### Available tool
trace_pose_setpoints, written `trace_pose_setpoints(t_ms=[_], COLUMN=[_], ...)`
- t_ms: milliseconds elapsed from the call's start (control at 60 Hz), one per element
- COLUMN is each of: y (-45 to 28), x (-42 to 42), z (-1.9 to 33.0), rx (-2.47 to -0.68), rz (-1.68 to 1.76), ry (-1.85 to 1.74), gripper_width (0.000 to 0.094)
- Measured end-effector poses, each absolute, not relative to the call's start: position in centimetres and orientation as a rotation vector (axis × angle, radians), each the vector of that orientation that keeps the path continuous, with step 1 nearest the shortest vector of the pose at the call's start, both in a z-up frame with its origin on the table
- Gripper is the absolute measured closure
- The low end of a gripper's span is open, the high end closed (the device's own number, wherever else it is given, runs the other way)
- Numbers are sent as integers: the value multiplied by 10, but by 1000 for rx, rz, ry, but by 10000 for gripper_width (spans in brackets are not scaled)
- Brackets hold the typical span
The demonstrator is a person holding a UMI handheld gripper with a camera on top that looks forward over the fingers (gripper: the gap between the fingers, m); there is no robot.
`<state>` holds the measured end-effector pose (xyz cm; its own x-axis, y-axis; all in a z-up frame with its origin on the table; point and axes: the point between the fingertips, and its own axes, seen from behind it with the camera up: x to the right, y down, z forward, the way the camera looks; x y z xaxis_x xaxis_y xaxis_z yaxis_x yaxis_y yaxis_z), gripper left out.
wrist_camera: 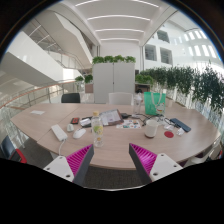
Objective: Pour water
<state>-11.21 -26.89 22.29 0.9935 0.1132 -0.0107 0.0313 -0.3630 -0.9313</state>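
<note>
The gripper (100, 162) is held above the near edge of a large oval wooden table (110, 148), with its two fingers spread wide apart and nothing between them; the pink pads (145, 158) on the inner faces are fully exposed. Beyond the fingers, near the table's centre, a clear bottle (97, 131) stands upright, its long axis vertical and its neck pointing up. A green pitcher-like container (153, 102) stands upright farther back, toward the right. A small cup (151, 128) sits between the two, nearer the right finger. Papers (60, 131), a book (110, 118) and a dark phone-like item (180, 126) lie flat on the tabletop. Green plants (190, 85) line the background.
</note>
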Motion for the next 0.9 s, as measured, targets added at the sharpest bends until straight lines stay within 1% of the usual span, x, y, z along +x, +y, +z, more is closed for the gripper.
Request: trace_pose_setpoints(t_ms=[133,233,350,367,383,450,517,550,567,583,600,617,650,683,767,833,900], y=[-193,-122,-48,-37,-21,-1,24,34,38,43,46,47,50,51,55,58,62], x=[-161,-192,-217,-220,-222,-221,-223,-224,-226,-225,-226,-228,-227,-225,-226,-226,-226], z=[176,151,128,124,118,122,118,113,109,104,96,87,98,97,99,96,93], rx=[-1848,-1766,-1752,-1748,-1746,-1719,-1695,-1693,-1699,-1713,-1732,-1757,-1692,-1662,-1638,-1673,-1716], rz=[108,108,89,84,75,43,31,35,37,39,43,51,44,19,10,40,65], ry=[-148,-165,-176,-178,-178,-174,-160,-152,-150,-151,-155,-160,-148,-133,-152,-131,-141], gripper_width=[118,118,118,133,118,115,119,144,181,242,331,377,381,379,394,444,515])
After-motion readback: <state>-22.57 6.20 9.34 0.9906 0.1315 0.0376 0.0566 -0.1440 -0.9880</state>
